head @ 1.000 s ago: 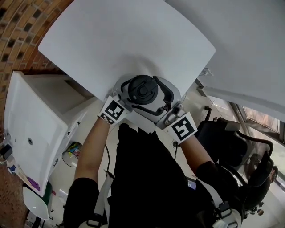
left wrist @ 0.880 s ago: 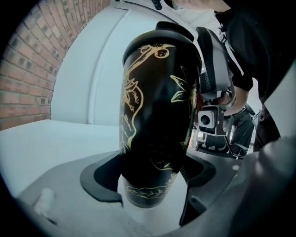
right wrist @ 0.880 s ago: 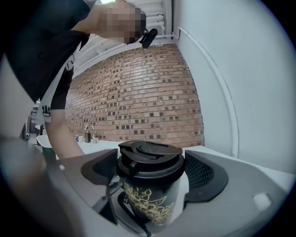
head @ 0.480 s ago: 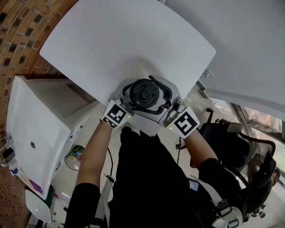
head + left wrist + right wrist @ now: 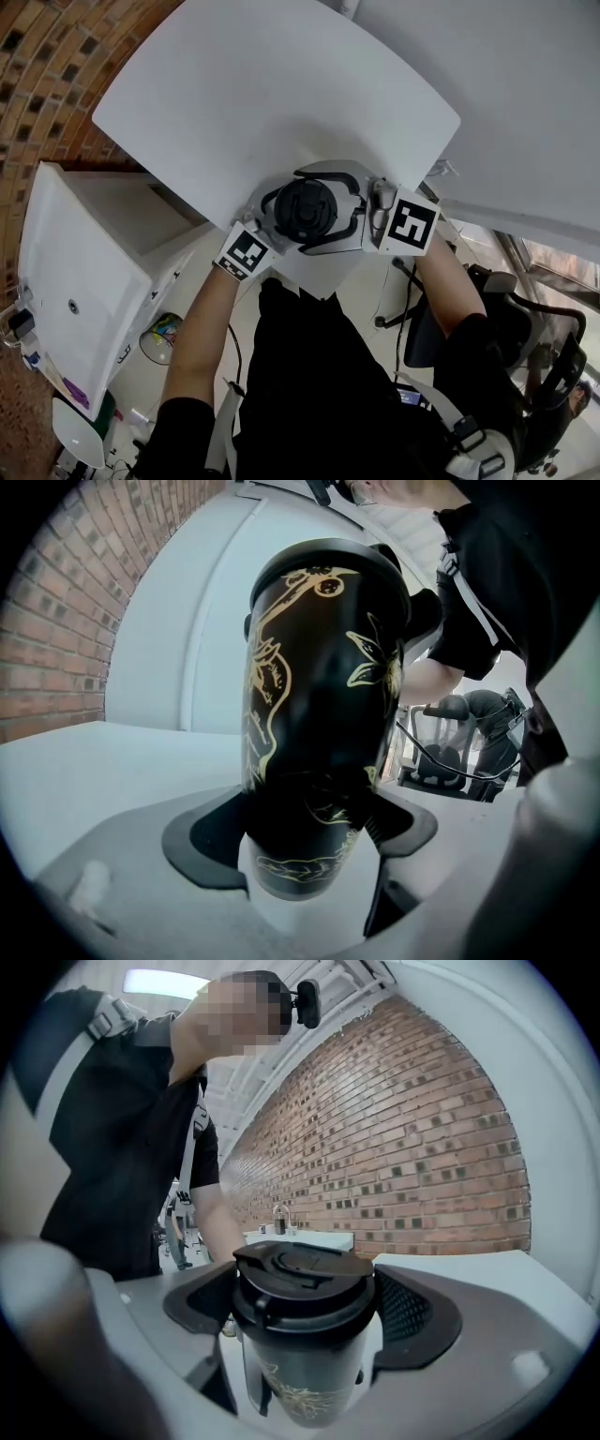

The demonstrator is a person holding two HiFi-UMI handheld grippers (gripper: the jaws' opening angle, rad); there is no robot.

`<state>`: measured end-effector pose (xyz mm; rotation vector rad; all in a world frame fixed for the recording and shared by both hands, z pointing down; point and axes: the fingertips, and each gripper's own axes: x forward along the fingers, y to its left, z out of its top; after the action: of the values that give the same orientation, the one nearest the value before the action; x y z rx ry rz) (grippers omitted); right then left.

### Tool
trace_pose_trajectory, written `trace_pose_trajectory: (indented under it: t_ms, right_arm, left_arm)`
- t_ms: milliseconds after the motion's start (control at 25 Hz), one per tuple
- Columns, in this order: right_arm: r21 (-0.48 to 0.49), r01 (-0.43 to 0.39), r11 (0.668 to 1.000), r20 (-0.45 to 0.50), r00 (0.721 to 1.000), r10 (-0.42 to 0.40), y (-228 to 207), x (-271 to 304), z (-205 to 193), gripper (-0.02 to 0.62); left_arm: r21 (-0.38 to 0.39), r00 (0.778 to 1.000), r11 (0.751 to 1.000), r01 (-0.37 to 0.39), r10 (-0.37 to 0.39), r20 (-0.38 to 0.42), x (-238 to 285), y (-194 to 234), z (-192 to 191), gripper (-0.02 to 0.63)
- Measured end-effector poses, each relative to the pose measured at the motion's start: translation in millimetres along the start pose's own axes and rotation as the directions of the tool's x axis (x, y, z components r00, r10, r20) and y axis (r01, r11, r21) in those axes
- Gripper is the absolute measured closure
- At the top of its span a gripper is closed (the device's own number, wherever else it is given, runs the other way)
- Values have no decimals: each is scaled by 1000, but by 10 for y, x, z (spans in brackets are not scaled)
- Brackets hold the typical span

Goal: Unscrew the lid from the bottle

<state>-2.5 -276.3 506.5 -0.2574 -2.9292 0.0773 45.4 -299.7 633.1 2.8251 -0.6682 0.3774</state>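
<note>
Jaws of the left gripper (image 5: pixel 305 836) are clamped on the lower body of the tall black bottle with gold flower line-drawings (image 5: pixel 319 667), a black pad (image 5: pixel 202 841) pressing each flank just above its base. Higher up, the right gripper (image 5: pixel 305 1302) stands wide yet closed on the round black plastic lid (image 5: pixel 302 1279), which fills the gap from one pad to the other. The bottle is thus gripped low and high, and the two grippers reach it from opposite sides. Its long axis runs roughly upright, lid end up and base end down, so in the head view the lid faces straight at the camera. Relative to the white round-cornered table (image 5: pixel 262 84), the bottle is at the near edge, with the left marker cube (image 5: pixel 246 251) and the right marker cube (image 5: pixel 412 225) both just off that edge. No view settles whether the base rests on the tabletop. Only the left gripper view shows the gold drawings down the body. Only the right gripper view shows the lid's moulded flip cap and rim side-on, with a red brick wall (image 5: pixel 403 1129) behind. Only the head view shows both grippers together, plus a white cabinet (image 5: pixel 84 262) left of the table and a black office chair (image 5: pixel 525 328) off the table's near right corner.
</note>
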Motion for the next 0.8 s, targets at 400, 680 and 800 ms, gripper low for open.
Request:
trace_pose_trajectory:
  t_ms: [400,680,800]
  right_arm:
    - [117,361,925,149,915,-375,-204,-108,137,40]
    - [183,599,780,179,760,-625,-214,-98,124,97]
    - [203,619,759,158,744,-649,-181,-43,68,108]
  left_arm:
    - [-7,1000,1000,-6,6,2,-14,20,0,218]
    - [-6,1000,1000,-16,16,4,-30,35,-4,216]
    - [-13,1000,1000,-24,24,5,-37,36,-13,216]
